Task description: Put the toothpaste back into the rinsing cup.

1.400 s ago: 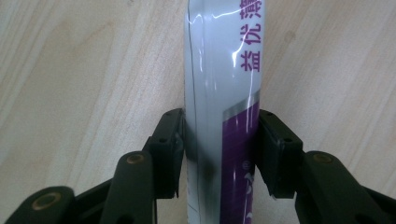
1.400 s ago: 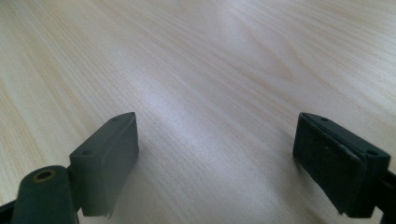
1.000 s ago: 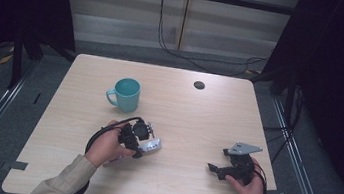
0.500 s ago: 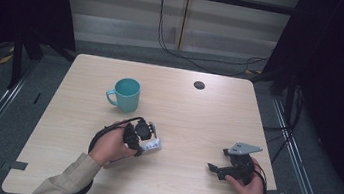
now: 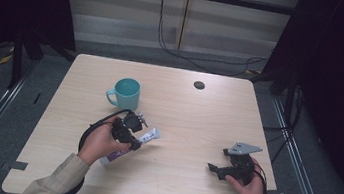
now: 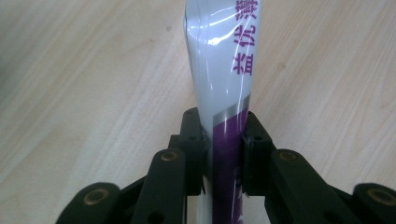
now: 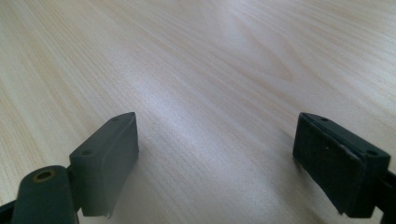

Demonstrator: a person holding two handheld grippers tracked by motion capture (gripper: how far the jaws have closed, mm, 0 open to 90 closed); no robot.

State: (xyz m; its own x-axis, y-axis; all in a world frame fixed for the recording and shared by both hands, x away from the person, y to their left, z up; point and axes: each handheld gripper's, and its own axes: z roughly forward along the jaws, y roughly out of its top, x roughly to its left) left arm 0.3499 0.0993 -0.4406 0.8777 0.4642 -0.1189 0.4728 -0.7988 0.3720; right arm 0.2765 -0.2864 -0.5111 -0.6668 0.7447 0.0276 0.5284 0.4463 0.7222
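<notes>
High view, left tongs [image 5: 141,134]: held in the left hand [image 5: 99,142] at the table's near-left part, clamped on a white-and-purple plastic tube [image 5: 147,136].
High view, tube: one end sticks out toward the right past the tongs, the purple end shows below the hand; it lies slanted just above the light wooden table [image 5: 183,108].
High view, right tongs [image 5: 215,169]: held in the right hand [image 5: 249,185] at the near-right, well apart from the tube, low over the table.
High view, teal ceramic mug [image 5: 125,93]: upright, beyond the left hand, handle to the left.
Left gripper view, left tongs [image 6: 223,144]: both pads [image 6: 194,140] press the tube's [image 6: 224,70] flanks where purple meets a silver band; white part with purple characters runs away upward.
Right gripper view, right tongs [image 7: 215,154]: jaws wide apart, bare table [image 7: 210,56] between them.
</notes>
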